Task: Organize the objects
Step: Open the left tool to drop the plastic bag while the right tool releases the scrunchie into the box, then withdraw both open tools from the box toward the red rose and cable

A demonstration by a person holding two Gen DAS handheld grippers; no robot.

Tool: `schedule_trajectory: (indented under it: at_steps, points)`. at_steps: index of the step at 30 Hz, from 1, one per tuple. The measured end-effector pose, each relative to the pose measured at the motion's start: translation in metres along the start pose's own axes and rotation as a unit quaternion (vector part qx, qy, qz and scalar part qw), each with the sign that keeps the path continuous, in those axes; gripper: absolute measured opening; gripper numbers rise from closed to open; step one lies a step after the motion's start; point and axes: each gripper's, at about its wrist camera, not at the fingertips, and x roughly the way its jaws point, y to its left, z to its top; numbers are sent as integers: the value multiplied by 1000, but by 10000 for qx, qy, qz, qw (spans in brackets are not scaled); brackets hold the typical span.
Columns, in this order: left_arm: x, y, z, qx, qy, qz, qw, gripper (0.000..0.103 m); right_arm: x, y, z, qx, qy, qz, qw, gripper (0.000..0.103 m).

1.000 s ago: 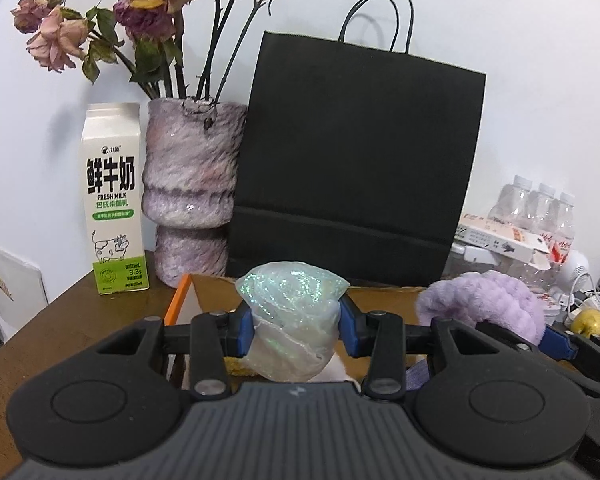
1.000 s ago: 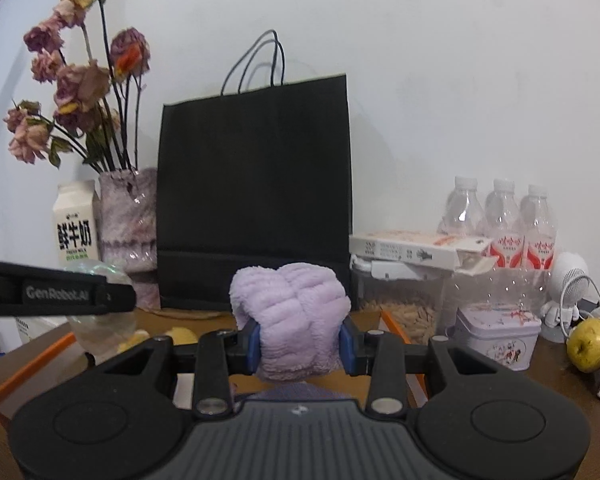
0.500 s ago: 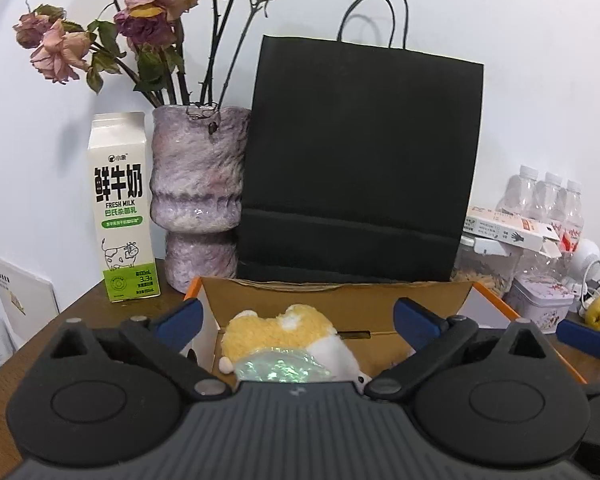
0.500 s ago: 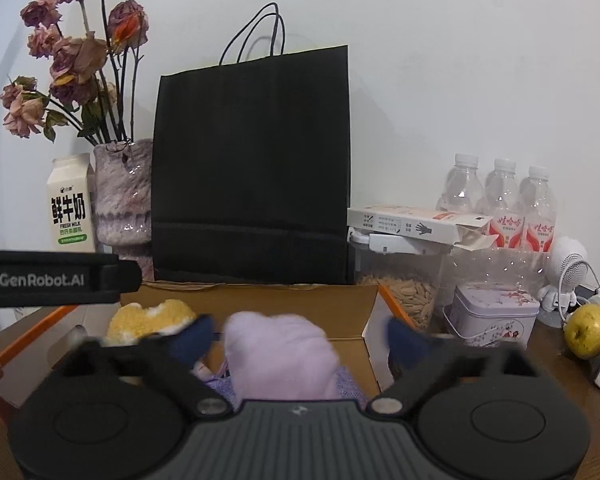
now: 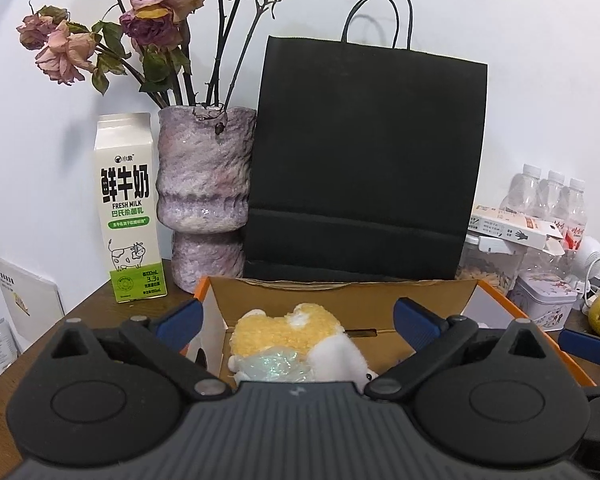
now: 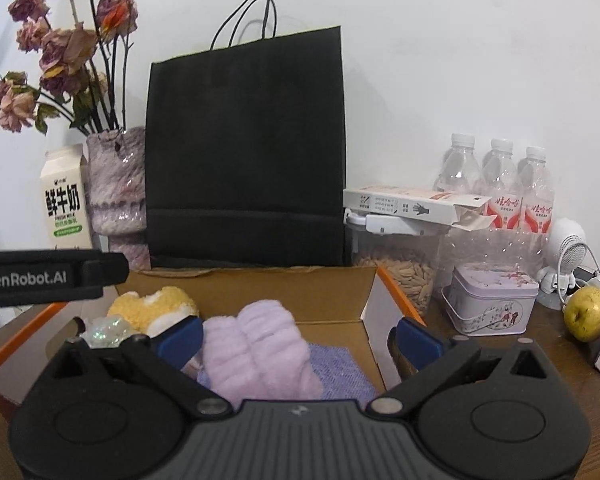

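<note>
- The left tongs (image 5: 296, 318) had just been spreading and stood released at the bottom of the left wrist view, blue pads wide apart, nothing between them.
- Below them, an iridescent crumpled wrapper (image 5: 274, 368) lay in the open cardboard box (image 5: 340, 292), touching a yellow-and-white plush toy (image 5: 288, 330).
- The right tongs (image 6: 298, 338) had also just been spreading and stood released at the bottom of the right wrist view.
- A lilac fluffy cloth (image 6: 256, 350) lay in the box between the blue pads, very near the left pad; whether it touched that pad could not be told.
- Under the cloth, at the lower centre, was a purple knitted piece (image 6: 340, 372).
- The box sat on the brown tabletop (image 5: 60, 320), orange along its outer edges.
- Behind the box, at frame centre, a black paper bag (image 5: 364, 160) stood upright against the white wall.
- Left of the bag stood a purple textured vase (image 5: 204, 196) of dried roses (image 5: 156, 20), and a fresh milk carton (image 5: 128, 208) further left.
- At the right of the right wrist view stood three water bottles (image 6: 500, 184), a grain jar (image 6: 396, 268), a floral tin (image 6: 492, 304) and a yellow-green pear (image 6: 588, 312).
</note>
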Motion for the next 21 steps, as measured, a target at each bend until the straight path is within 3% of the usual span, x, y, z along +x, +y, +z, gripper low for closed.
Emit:
schedule_trajectory:
  at_steps: [21]
  points:
    - [-61, 24, -5, -26, -218, -95, 9997, 103, -50, 17, -5, -208, -167, 142, 9995, 103]
